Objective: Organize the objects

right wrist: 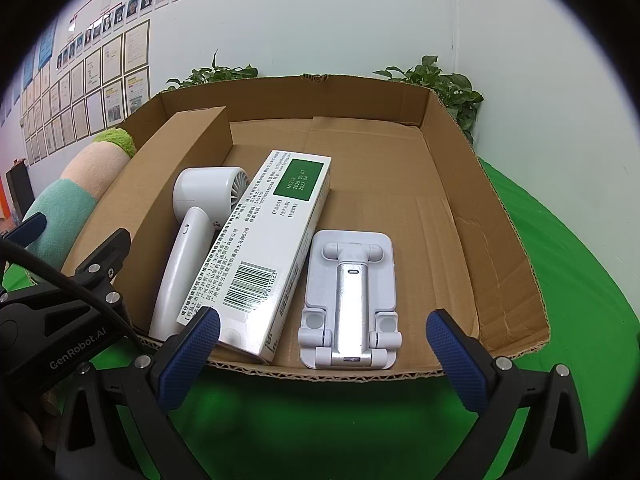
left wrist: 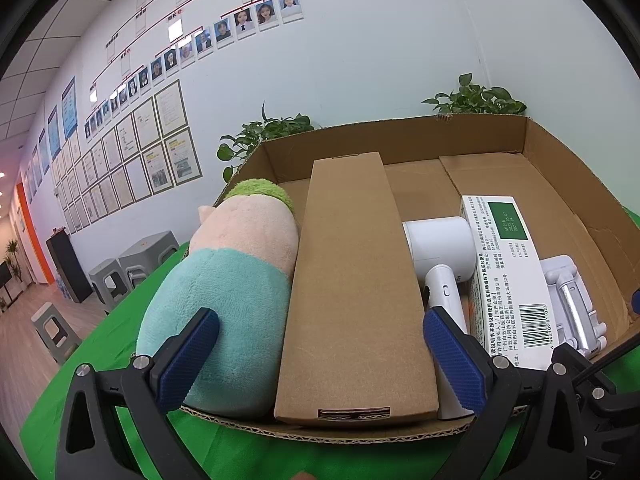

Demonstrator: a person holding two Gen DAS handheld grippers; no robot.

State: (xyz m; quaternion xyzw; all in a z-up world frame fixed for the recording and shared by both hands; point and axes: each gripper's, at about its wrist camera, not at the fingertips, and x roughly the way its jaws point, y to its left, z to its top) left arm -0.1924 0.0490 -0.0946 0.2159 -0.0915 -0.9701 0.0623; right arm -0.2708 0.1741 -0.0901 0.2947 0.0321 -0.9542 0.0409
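Five items packed in shallow cardboard tray [right wrist: 460, 184] on green cloth [right wrist: 580, 280]; no item gripped. Left gripper [left wrist: 320, 354] spread wide, empty, poised at near rim of tray, straddling long brown carton [left wrist: 356, 280] at centre of left wrist view without touching it. Right gripper [right wrist: 323, 354] likewise spread wide and empty, low in frame, short of near rim, aligned with folded phone stand [right wrist: 350, 300]. Plush toy [left wrist: 232, 292] at left of left wrist view, wedged against the brown carton and bulging over the tray's left wall: judged light, soft, compressible; take hold across the body, deep bite, since pile may slip under shallow pinch. Brown carton: stiff faces, probably light; width close to full jaw opening, so take hold across the narrow sides near mid-length, moderate force to avoid crushing. White handheld fan [right wrist: 200, 216] at centre left of right wrist view, head toward far wall, handle toward near rim, partly under or against white medicine box [right wrist: 272, 240]; which of the two cannot be told. Smooth plastic, judged slippery, grille fragile; take hold on handle, not head. Medicine box: thin card, glossy, light, easily dented; take hold across short width near the barcode end, closest to the rim. Phone stand: rigid plastic with metal strip, hinged, flat on tray floor just beside the medicine box; take hold across the outer edges of the base plate, clear of the hinges. Far right of tray floor unoccupied.
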